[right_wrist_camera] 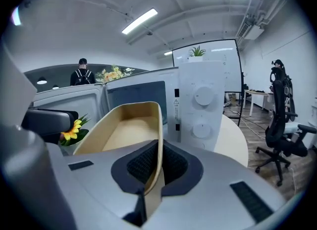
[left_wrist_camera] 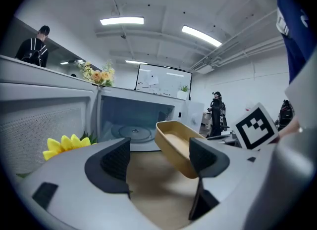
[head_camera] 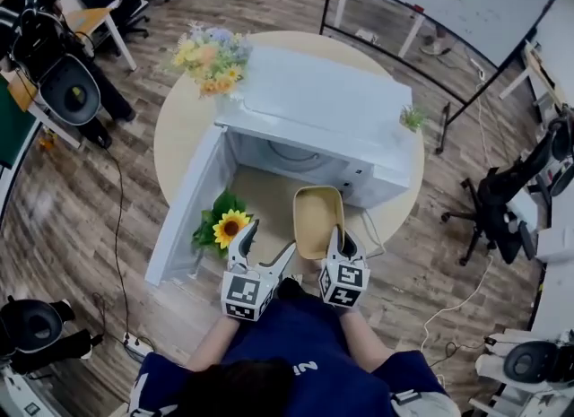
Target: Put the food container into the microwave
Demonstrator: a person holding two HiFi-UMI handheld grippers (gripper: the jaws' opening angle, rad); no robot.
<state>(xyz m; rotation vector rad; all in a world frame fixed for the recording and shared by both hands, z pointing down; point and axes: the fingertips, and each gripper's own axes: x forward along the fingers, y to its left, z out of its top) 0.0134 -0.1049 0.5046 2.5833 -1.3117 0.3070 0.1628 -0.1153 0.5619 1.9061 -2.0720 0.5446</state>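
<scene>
1. Food container [head_camera: 318, 218] – tan, oblong, open-topped, inside bare. It is off the table, tilted in the left gripper view, just in front of the microwave's open mouth on the near side, not yet inside.
2. Right gripper [head_camera: 340, 236] – jaws nearly together, pinching the container's near wall; in the right gripper view one pad sits inside the rim and one outside.
3. Left gripper [head_camera: 269, 238] – jaws spread wide with nothing between the pads. It is just left of the container and apart from it.
4. Microwave [head_camera: 314, 106] – on the round table [head_camera: 175, 133], mouth facing near. The cavity shows its glass turntable [left_wrist_camera: 134, 132].
5. Door [head_camera: 184, 204] is swung fully out to the left, its edge running toward the near-left of the table.
6. Sunflower [head_camera: 230, 225] lies on the table between the door and the left gripper, close to that gripper's left finger.
7. Control panel [right_wrist_camera: 200, 105], with two knobs, stands just right of the container's far end; the container lines up with the right part of the opening.
8. A strip of bare tabletop runs from the container's far end to the cavity sill.
9. Flower bunch [head_camera: 211, 55] is at the microwave's far-left corner and a small green plant [head_camera: 413, 117] at its right – both well apart from the opening.
</scene>
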